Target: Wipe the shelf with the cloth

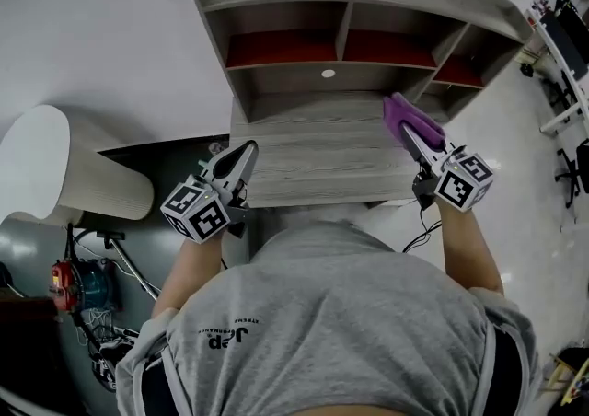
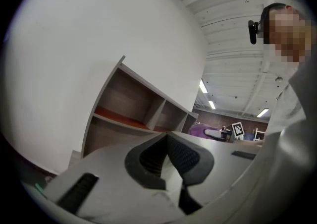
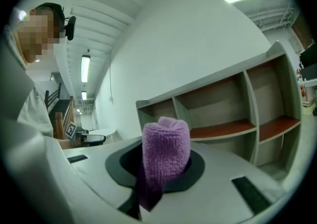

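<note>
Pinched in right gripper (image 1: 416, 135): rolled purple cloth (image 1: 403, 116), held over right far part of wooden shelf (image 1: 304, 170), near its lower right compartment. Contact with board not clear. Pressed together with nothing between: jaws of left gripper (image 1: 247, 153), at near left edge of same board.

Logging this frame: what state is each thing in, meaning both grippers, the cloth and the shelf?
Left gripper: shut, nothing between its jaws.
Right gripper: shut on the purple cloth.
Purple cloth: bunched, sticking out past the jaw tips, over the shelf's lower surface; whether it touches cannot be told.
Shelf: upright against the wall, visible compartments empty.
</note>
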`<action>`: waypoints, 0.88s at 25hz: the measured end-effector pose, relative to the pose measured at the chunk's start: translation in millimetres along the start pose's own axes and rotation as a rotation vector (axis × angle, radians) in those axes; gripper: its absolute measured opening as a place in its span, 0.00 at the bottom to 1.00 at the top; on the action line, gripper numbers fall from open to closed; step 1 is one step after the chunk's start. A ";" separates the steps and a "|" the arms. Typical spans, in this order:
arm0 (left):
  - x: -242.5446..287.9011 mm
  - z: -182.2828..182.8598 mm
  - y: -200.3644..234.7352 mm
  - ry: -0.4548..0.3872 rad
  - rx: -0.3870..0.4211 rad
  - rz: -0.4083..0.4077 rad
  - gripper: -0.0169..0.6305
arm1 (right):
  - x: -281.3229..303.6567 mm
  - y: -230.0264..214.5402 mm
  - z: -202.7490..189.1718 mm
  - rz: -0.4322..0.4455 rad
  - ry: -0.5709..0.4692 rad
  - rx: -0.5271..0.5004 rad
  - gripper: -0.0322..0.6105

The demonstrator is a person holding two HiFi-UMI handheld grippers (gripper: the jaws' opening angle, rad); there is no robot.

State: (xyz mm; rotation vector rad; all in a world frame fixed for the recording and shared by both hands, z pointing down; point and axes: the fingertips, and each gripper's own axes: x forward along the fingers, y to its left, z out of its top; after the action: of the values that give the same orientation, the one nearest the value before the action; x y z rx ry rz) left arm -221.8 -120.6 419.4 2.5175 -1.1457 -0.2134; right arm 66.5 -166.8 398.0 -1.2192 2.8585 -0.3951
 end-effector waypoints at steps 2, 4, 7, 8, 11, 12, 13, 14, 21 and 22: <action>1.7 0.7 3.9 -0.004 0.004 0.043 0.05 | 13.4 -14.4 3.5 0.034 0.000 0.003 0.18; 2.3 1.1 8.4 -0.010 0.005 0.106 0.05 | 25.6 -28.7 6.1 0.081 0.004 0.003 0.18; 11.7 0.1 8.1 -0.036 -0.004 0.203 0.05 | 35.1 -54.1 13.5 0.148 0.019 -0.003 0.18; 17.1 -0.9 5.5 -0.048 -0.012 0.230 0.05 | 36.4 -61.7 19.0 0.165 0.026 -0.020 0.18; 32.6 -5.0 -4.9 -0.083 -0.027 0.290 0.05 | 45.4 -66.9 52.8 0.247 0.018 -0.143 0.18; 36.8 -5.2 -7.1 -0.092 -0.028 0.300 0.05 | 50.4 -60.2 71.0 0.281 0.006 -0.207 0.18; 40.7 -4.2 -7.8 -0.100 -0.027 0.302 0.05 | 56.3 -49.3 92.3 0.310 -0.007 -0.283 0.18; 43.1 -2.2 -7.0 -0.107 -0.023 0.299 0.05 | 63.5 -35.1 115.0 0.334 -0.024 -0.365 0.18; -1.8 21.6 23.3 -0.176 0.012 0.295 0.05 | 191.6 106.4 221.4 0.386 -0.090 -0.863 0.18; -12.2 24.7 32.3 -0.181 0.008 0.292 0.05 | 221.9 123.5 221.6 0.372 -0.067 -0.912 0.18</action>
State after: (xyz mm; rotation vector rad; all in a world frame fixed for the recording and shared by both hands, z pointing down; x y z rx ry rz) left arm -259.3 -137.4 409.0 2.3373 -1.5695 -0.3637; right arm -152.1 -292.7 174.6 -0.6309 3.1499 1.0242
